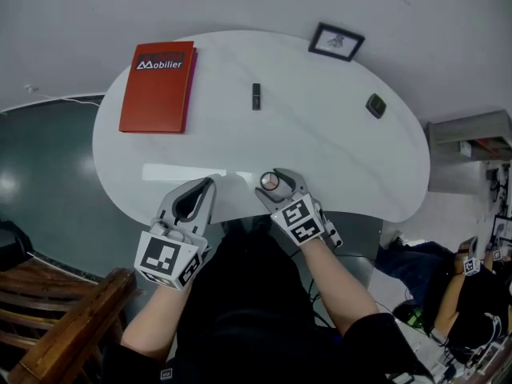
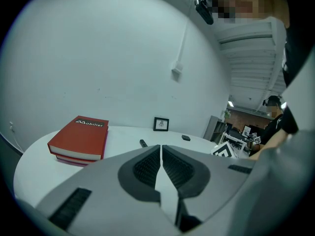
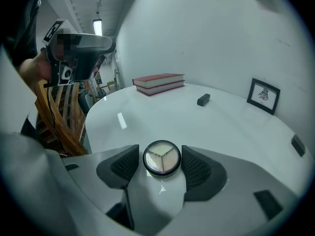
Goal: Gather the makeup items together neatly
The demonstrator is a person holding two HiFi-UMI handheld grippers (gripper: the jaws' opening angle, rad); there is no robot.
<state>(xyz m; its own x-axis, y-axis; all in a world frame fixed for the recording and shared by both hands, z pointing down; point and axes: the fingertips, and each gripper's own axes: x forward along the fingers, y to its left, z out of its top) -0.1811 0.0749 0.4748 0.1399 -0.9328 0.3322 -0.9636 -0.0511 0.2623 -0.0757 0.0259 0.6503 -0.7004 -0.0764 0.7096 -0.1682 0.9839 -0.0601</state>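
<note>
Red hardcover book [image 1: 158, 86] lies far left on the glossy white oval table [image 1: 352, 166]. It's not makeup. My left gripper [image 1: 206, 189] hovers at the near edge, jaws pressed together, empty. A short black stick-shaped tube [image 1: 256, 96] lies mid-table. My right gripper [image 3: 160, 150] stands wide, straddling the round clear-lidded powder compact [image 3: 162, 157], which lies flat by the near edge, pads not pressing. I judge this the first pick. Next I close squarely on its smooth hard rim, which could slip. A dark square case [image 1: 375, 106] sits far right.

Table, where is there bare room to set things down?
Bare: middle of the table, between book, tube, case and compact; also its right end, nearer than the case. Crowded at the near edge: left gripper, right gripper.
</note>
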